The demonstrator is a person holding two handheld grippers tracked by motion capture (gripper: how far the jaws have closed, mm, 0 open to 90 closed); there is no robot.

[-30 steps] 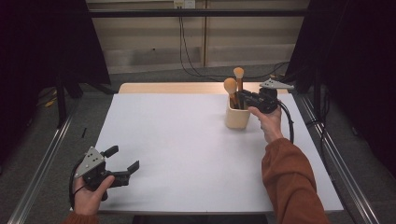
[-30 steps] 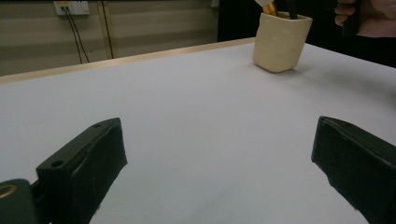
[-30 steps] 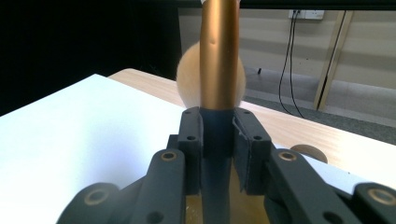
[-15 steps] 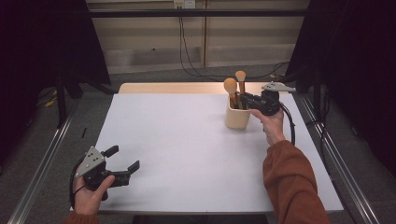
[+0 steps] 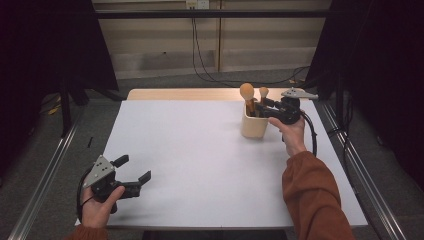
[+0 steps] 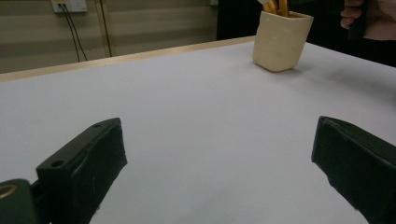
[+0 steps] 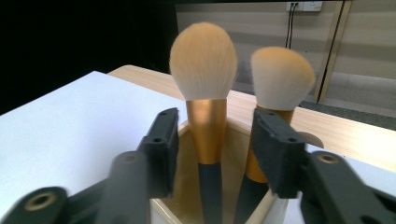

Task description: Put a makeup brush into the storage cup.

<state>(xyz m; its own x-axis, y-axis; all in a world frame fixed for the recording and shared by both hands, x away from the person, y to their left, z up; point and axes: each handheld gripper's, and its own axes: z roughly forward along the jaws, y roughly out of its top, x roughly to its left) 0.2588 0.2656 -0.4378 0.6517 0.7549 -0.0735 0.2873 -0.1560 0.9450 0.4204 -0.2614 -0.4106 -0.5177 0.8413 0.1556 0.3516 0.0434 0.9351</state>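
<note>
Brushes stood upright in the cream cup (image 5: 254, 126), heads up, handles down, so a gripper could come at the ferrules from the side; right gripper (image 7: 215, 137) was up at the cup's rim w/ its jaws apart, not yet squeezing; round-headed brush (image 7: 204, 98) sat right between the jaws, its gold ferrule in the gap w/ room either side; angled brush (image 7: 279, 88) stood just behind the jaw on the view's right, outside the gap; prob. the round one was the pick, jaws level w/ the ferrule since that's the firm part to grab, not the soft bristles. Left gripper (image 5: 134, 175) was held low at the near edge of the white table (image 5: 190, 150), jaws wide open on nothing; cup well beyond its jaws, far off; it looked parked, out of the way.
</note>
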